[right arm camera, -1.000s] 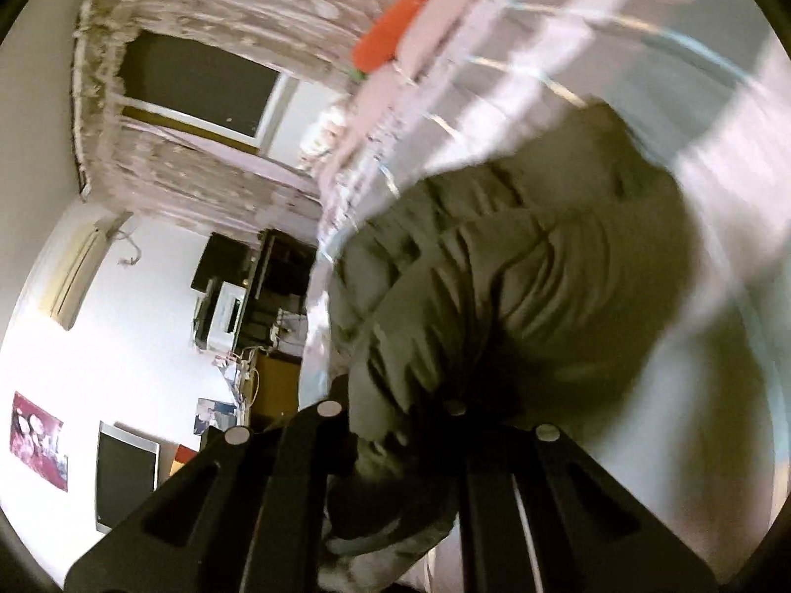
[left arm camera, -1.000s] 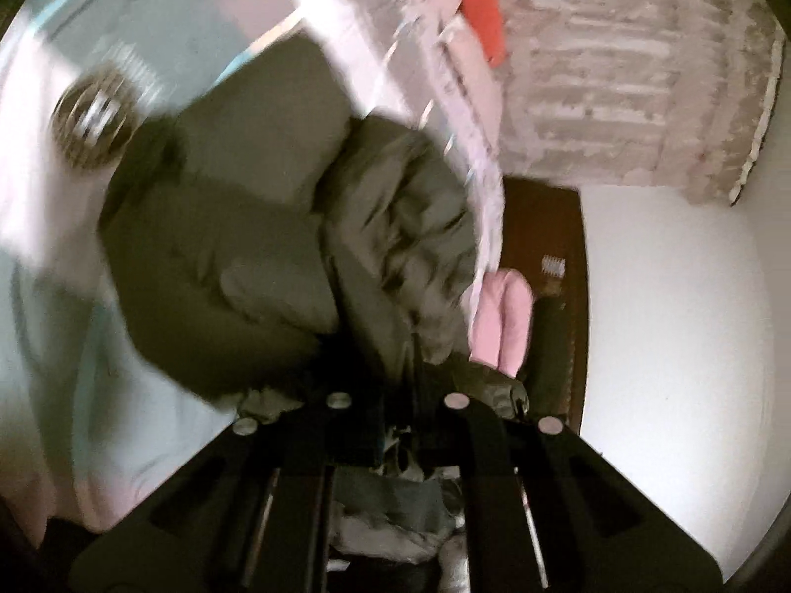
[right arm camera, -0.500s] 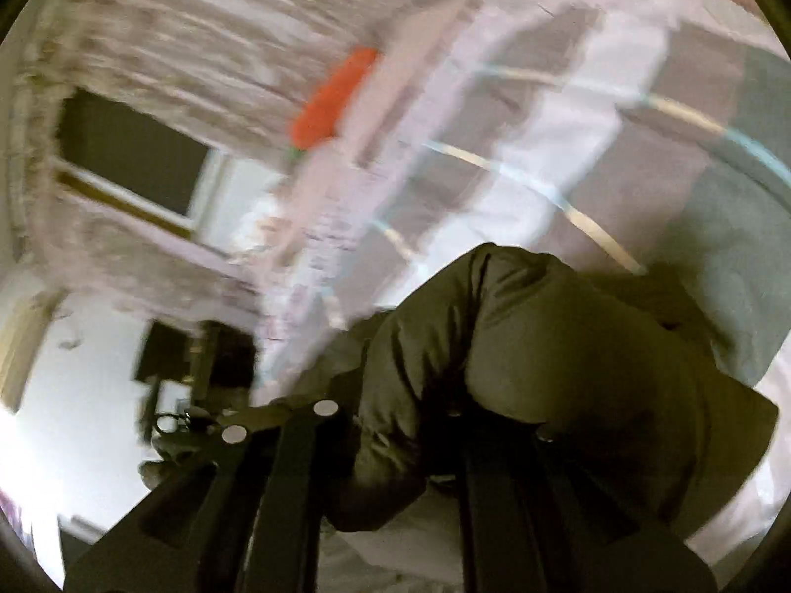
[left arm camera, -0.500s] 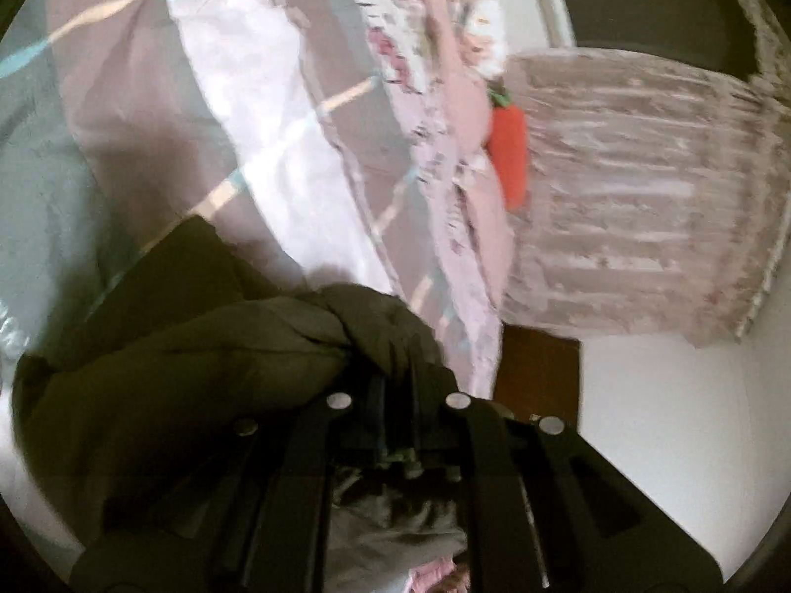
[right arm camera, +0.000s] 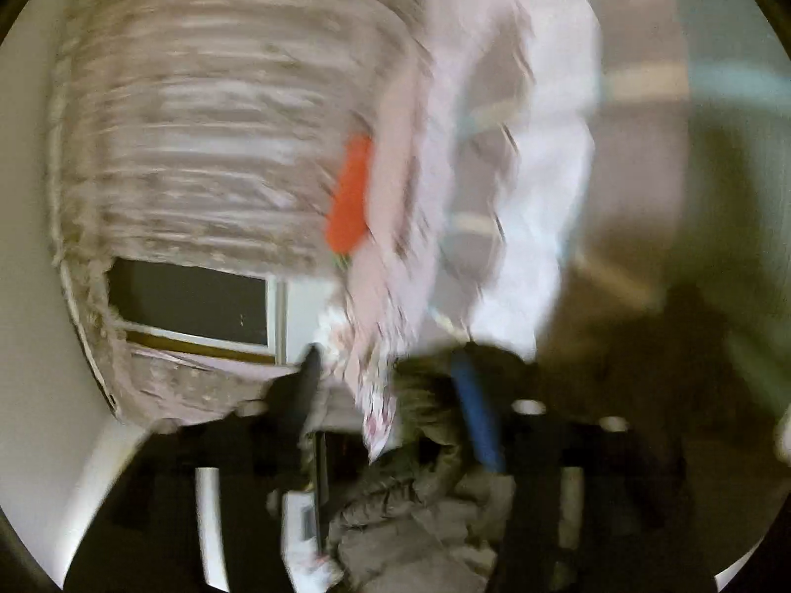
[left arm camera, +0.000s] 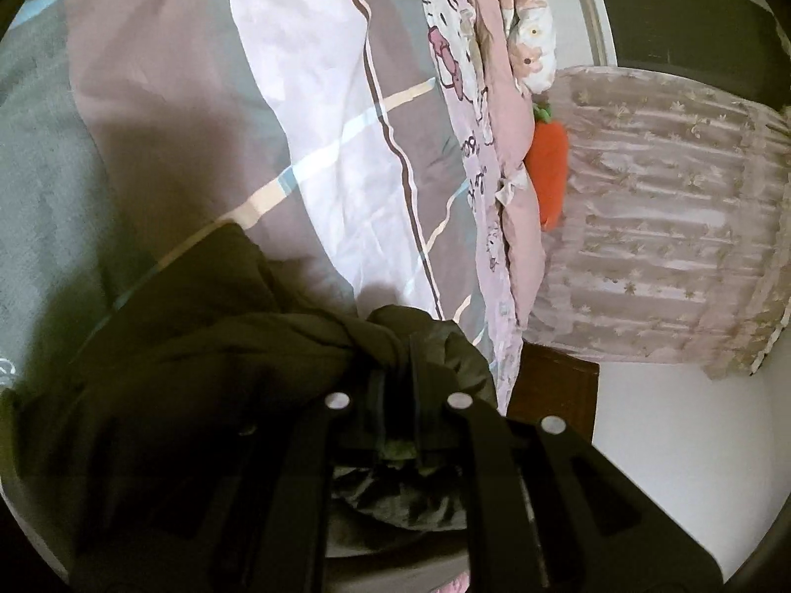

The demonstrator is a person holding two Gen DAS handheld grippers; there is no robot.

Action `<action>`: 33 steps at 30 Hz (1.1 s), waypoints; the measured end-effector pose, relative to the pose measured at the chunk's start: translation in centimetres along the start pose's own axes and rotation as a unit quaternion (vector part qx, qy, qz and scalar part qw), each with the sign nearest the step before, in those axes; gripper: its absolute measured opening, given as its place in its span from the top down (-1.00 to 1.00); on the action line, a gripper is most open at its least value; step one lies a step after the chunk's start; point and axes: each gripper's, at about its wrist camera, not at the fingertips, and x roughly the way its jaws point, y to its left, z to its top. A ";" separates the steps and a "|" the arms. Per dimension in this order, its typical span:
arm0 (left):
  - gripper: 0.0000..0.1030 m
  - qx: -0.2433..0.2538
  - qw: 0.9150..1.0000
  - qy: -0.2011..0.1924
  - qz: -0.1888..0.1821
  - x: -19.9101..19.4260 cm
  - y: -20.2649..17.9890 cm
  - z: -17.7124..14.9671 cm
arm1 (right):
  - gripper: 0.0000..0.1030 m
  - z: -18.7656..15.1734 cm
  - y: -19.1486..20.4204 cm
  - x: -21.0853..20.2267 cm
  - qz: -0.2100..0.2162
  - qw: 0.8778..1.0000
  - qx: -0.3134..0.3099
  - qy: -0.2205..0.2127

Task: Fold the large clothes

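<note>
A dark olive padded jacket (left arm camera: 197, 356) lies bunched on the patchwork bed cover (left arm camera: 306, 99). My left gripper (left arm camera: 395, 346) is shut on a fold of the jacket's edge, low over the bed near its side. The right wrist view is blurred by motion. There my right gripper (right arm camera: 390, 375) has its jaws opening, its fingers wide apart, one with a blue pad (right arm camera: 474, 420). Jacket fabric (right arm camera: 425, 504) sits low between them, and the pads do not press on it.
Pink pillows and a printed quilt (left arm camera: 499, 99) line the far edge of the bed, with an orange carrot plush (left arm camera: 549, 168) beside them. A lace curtain (left arm camera: 667, 222) and a dark window (right arm camera: 188, 301) stand beyond. A dark wooden cabinet (left arm camera: 553, 390) is next to the bed.
The left gripper swung over and sank towards the bed, still clamped on the jacket. The right gripper, shut on the jacket a moment ago, has spread its fingers and let the fabric go.
</note>
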 end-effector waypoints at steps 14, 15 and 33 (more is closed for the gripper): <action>0.00 0.171 0.981 -0.091 -0.002 -8.6 -10.2 -1.8 | -0.36 -22.2 8.0 13.1 -0.171 0.855 -0.396 0.288; -0.12 0.201 0.978 -0.060 0.010 -7.8 -11.4 -2.6 | -0.36 -22.0 7.9 13.8 -0.175 0.855 -0.406 0.270; 0.18 0.247 0.936 -0.021 0.251 3.7 -5.6 -4.0 | -0.20 -2.8 -2.0 8.1 -0.369 0.903 -0.215 -0.049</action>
